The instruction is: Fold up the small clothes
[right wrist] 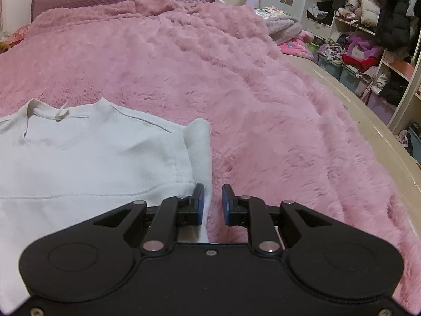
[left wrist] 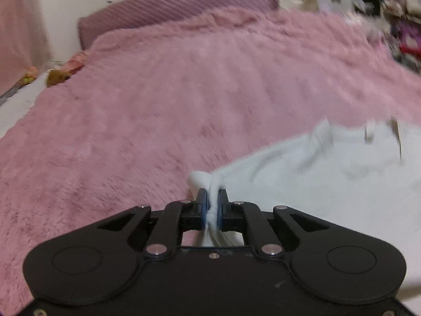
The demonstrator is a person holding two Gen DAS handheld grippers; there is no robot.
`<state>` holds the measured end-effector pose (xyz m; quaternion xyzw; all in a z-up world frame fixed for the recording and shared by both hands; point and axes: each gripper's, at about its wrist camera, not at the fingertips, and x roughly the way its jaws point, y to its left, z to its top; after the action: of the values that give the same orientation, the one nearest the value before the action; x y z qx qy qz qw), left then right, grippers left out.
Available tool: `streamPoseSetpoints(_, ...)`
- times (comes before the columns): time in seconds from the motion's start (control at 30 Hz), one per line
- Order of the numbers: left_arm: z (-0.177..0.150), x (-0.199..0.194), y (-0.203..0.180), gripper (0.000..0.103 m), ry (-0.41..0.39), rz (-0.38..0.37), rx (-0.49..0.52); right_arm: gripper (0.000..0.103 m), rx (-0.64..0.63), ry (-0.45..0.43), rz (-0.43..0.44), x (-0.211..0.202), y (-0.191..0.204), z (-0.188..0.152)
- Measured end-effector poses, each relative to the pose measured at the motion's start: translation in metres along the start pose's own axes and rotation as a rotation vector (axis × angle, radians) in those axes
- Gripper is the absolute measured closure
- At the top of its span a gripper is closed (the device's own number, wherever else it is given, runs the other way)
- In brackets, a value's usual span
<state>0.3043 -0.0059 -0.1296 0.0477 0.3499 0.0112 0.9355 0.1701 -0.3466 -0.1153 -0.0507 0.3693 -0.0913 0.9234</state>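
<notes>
White garment pinched at one edge by the left gripper, right gripper open beside the other edge.

In the left wrist view, the left gripper (left wrist: 212, 205) is seen closed tight on a bunched edge of the white garment (left wrist: 329, 184), which spreads toward the lower right of the frame over the pink blanket (left wrist: 158, 100) on the bed. In the right wrist view, the right gripper (right wrist: 212, 202) is held partly open with nothing gripped; the garment's side edge lies between the fingers, just beside the left one, and the collar (right wrist: 63, 112) is seen at the middle left. A lopsided or dragged fold could be caused if only the left side is pulled; the thin edge could be missed on closing, or the plush blanket caught along with it.
</notes>
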Motion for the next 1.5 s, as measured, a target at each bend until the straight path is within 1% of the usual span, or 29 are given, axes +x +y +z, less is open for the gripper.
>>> streamPoseSetpoints(0.03,0.003,-0.002,0.004,0.097,-0.004,0.006,-0.007,0.093,-0.001,-0.002,0.000,0.000,0.001,0.000)
streamPoseSetpoints(0.1,0.010,-0.008,0.003,0.097,-0.054,0.029,0.003,0.093,-0.007,-0.009,0.000,-0.001,0.001,0.001)
streamPoseSetpoints(0.13,0.013,-0.007,0.004,0.097,-0.062,0.027,0.013,0.093,-0.011,-0.012,0.004,-0.001,0.001,0.002)
streamPoseSetpoints(0.2,0.015,-0.004,0.005,0.097,-0.043,0.039,0.011,0.092,-0.011,-0.010,0.022,-0.002,0.000,0.004)
streamPoseSetpoints(0.27,0.010,0.001,0.005,0.097,-0.022,0.038,0.013,0.092,-0.001,-0.011,0.059,-0.003,-0.003,0.006)
streamPoseSetpoints(0.37,0.003,0.004,0.004,0.097,-0.012,0.047,0.021,0.092,-0.023,-0.024,0.087,-0.005,-0.002,0.010)
streamPoseSetpoints(0.43,-0.002,-0.004,0.009,0.097,-0.010,0.047,0.010,0.090,-0.036,-0.044,0.093,-0.009,-0.001,0.014)
streamPoseSetpoints(0.47,-0.002,-0.005,0.010,0.097,-0.011,0.044,0.005,0.084,-0.036,-0.054,0.093,-0.012,-0.002,0.016)
streamPoseSetpoints(0.5,0.000,-0.008,0.007,0.097,-0.012,0.042,0.007,0.073,-0.031,-0.061,0.098,-0.015,-0.002,0.017)
streamPoseSetpoints(0.53,-0.001,-0.009,0.004,0.097,-0.014,0.041,0.009,0.067,-0.022,-0.069,0.113,-0.017,-0.003,0.018)
streamPoseSetpoints(0.57,0.000,-0.009,0.004,0.097,-0.015,0.040,0.010,0.059,-0.017,-0.071,0.138,-0.018,-0.004,0.019)
streamPoseSetpoints(0.6,-0.001,-0.009,0.004,0.097,-0.017,0.040,0.012,0.058,-0.015,-0.072,0.165,-0.019,-0.004,0.019)
streamPoseSetpoints(0.67,-0.002,-0.010,0.004,0.097,-0.018,0.038,0.010,0.058,-0.019,-0.072,0.176,-0.020,-0.002,0.019)
streamPoseSetpoints(0.73,-0.003,-0.010,0.003,0.097,-0.016,0.039,0.012,0.058,-0.051,-0.070,0.188,-0.019,0.004,0.017)
streamPoseSetpoints(0.83,-0.004,-0.009,0.003,0.097,-0.008,0.038,0.012,0.058,-0.081,-0.103,0.171,-0.027,0.010,0.018)
streamPoseSetpoints(0.97,-0.005,-0.010,0.003,0.097,-0.008,0.035,0.014,0.058,-0.076,-0.136,0.228,-0.040,0.005,0.020)
streamPoseSetpoints(1.03,-0.004,-0.010,0.003,0.097,-0.009,0.032,0.015,0.058,-0.098,-0.113,0.231,-0.038,0.007,0.016)
streamPoseSetpoints(1.13,-0.005,-0.009,0.002,0.097,-0.004,0.031,0.018,0.058,-0.133,-0.066,0.232,-0.021,0.016,0.010)
streamPoseSetpoints(1.17,-0.004,-0.009,0.002,0.097,-0.003,0.031,0.020,0.059,-0.136,-0.065,0.238,-0.015,0.018,0.010)
streamPoseSetpoints(1.2,-0.004,-0.009,0.002,0.097,-0.003,0.030,0.022,0.072,-0.145,-0.065,0.238,-0.010,0.020,0.009)
streamPoseSetpoints(1.23,-0.003,-0.010,0.002,0.097,-0.004,0.031,0.019,0.091,-0.177,-0.064,0.217,-0.003,0.025,0.008)
streamPoseSetpoints(1.27,-0.002,-0.010,0.003,0.097,-0.006,0.028,0.015,0.100,-0.218,-0.056,0.199,0.002,0.030,0.008)
streamPoseSetpoints(1.3,-0.001,-0.011,0.003,0.097,-0.012,0.030,0.012,0.100,-0.232,-0.063,0.192,0.002,0.032,0.009)
streamPoseSetpoints(1.43,0.001,-0.021,0.003,0.097,-0.072,0.029,0.001,0.101,-0.137,-0.220,0.136,-0.025,0.021,0.016)
streamPoseSetpoints(1.5,0.004,-0.027,0.000,0.097,-0.116,0.037,0.010,0.101,-0.120,-0.269,0.095,-0.035,0.016,0.021)
